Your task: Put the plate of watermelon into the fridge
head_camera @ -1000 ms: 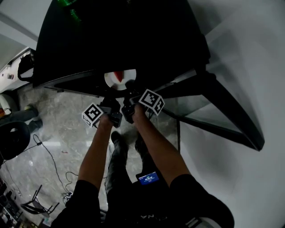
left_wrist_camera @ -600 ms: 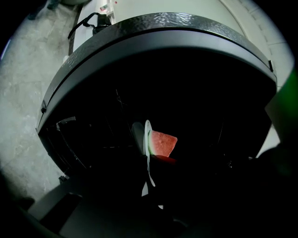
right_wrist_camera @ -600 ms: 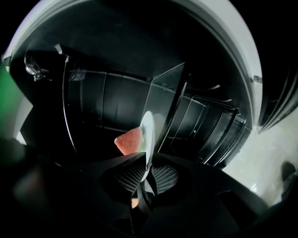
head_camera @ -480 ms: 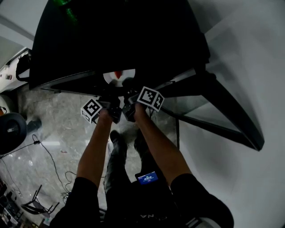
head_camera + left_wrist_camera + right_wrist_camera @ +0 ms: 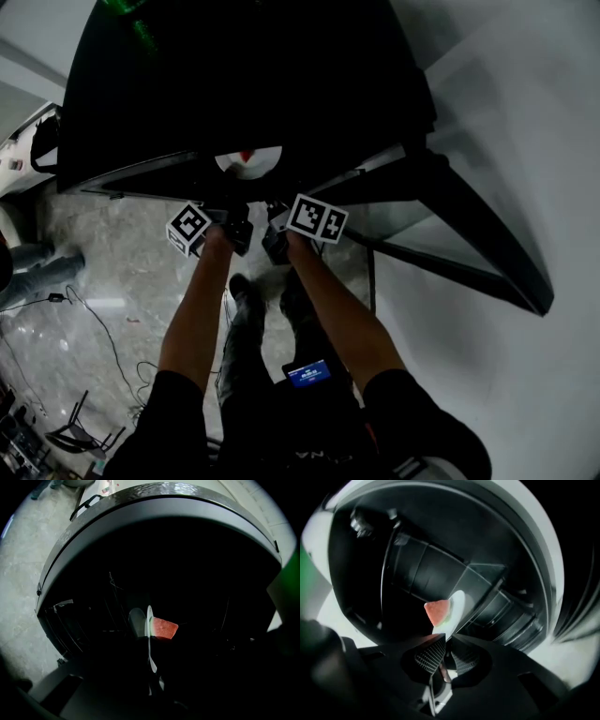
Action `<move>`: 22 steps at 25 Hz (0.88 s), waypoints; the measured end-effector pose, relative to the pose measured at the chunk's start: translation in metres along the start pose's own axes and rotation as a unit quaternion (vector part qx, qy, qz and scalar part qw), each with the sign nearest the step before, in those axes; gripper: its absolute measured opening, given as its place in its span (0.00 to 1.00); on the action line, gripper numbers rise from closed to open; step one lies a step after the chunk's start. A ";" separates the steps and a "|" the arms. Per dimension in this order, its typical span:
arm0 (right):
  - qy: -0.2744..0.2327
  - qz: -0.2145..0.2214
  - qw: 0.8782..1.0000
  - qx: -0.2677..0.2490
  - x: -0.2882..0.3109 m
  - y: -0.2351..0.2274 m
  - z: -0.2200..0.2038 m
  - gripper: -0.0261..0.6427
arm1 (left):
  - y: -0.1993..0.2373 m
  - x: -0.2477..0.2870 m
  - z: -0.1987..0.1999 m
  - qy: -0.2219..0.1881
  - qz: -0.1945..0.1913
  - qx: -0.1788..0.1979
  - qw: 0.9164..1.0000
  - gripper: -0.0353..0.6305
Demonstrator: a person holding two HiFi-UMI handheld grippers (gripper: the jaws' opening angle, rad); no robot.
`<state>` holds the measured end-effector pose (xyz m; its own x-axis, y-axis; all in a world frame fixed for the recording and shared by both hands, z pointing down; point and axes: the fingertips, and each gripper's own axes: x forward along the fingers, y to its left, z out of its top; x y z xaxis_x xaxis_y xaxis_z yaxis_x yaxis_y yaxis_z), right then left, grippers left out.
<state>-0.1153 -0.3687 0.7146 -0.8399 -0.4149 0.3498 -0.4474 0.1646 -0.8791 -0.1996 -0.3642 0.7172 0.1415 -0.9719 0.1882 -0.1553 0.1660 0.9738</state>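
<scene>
White plate, 1 red watermelon wedge

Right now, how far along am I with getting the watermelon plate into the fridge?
Done: the fridge has its door open, and the plate with its watermelon is lifted. In hand: the left hand-held gripper and the right hand-held gripper each grip its rim at the dark opening. Left: set it inside, let go, shut the door.

One plate, one watermelon slice, one fridge, two grippers.
</scene>
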 end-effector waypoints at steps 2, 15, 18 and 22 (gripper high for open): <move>0.010 -0.014 0.999 -0.037 0.001 -0.001 -0.002 0.11 | 0.000 0.001 -0.001 0.001 0.002 0.004 1.000 0.09; 0.022 -0.055 0.995 -0.086 0.016 -0.004 0.007 0.10 | -0.006 0.000 -0.008 0.079 0.027 0.110 0.990 0.10; 0.023 -0.055 0.994 -0.089 0.017 -0.005 0.007 0.10 | -0.005 -0.003 -0.013 0.110 0.063 0.172 0.977 0.12; 0.020 -0.056 0.994 -0.090 0.019 -0.007 0.011 0.10 | -0.004 -0.004 -0.017 0.132 0.093 0.270 0.949 0.14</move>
<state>-0.1249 -0.3879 0.7233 -0.7913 -0.4052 0.4579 -0.5838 0.2782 -0.7627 -0.1827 -0.3584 0.7147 0.2910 -0.8471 0.4446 -0.6696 0.1517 0.7271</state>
